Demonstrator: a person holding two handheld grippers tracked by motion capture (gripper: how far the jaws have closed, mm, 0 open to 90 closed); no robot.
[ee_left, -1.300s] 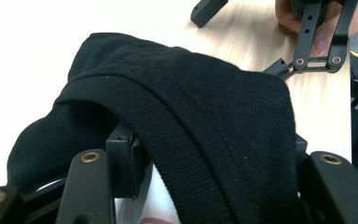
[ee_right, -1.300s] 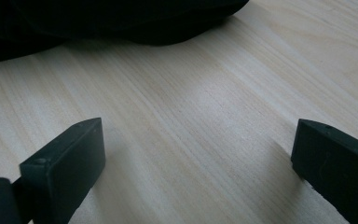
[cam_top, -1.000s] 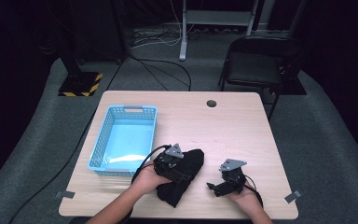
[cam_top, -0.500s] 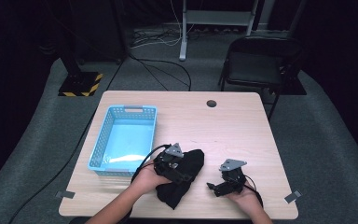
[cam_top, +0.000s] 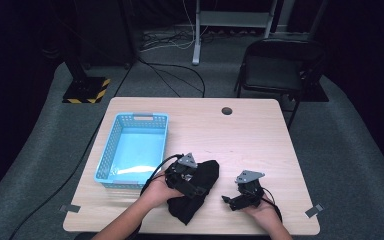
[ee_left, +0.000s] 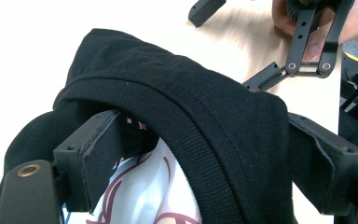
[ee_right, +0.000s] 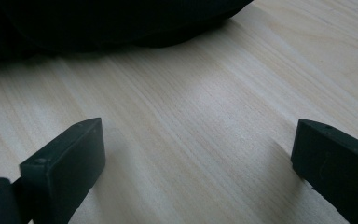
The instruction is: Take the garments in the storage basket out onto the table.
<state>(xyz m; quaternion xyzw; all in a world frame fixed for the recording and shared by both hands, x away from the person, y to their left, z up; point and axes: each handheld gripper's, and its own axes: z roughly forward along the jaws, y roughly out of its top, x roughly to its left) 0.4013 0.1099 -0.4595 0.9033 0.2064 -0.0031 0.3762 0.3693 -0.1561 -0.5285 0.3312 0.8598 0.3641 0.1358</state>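
A crumpled black garment with a white printed inside lies near the table's front edge. My left gripper rests on its left part. In the left gripper view the ribbed collar drapes between the jaws of the left gripper. These jaws have just been opening; the pads stand wide and do not squeeze the cloth. My right gripper lies low on the bare wood to the garment's right. It shows open with nothing between its fingers, and the garment's edge lies just ahead.
A light blue plastic basket stands on the table's left side, beside the garment. The wooden table has a cable hole at the back. A black folding chair stands behind the table. Tape strips mark the front corners.
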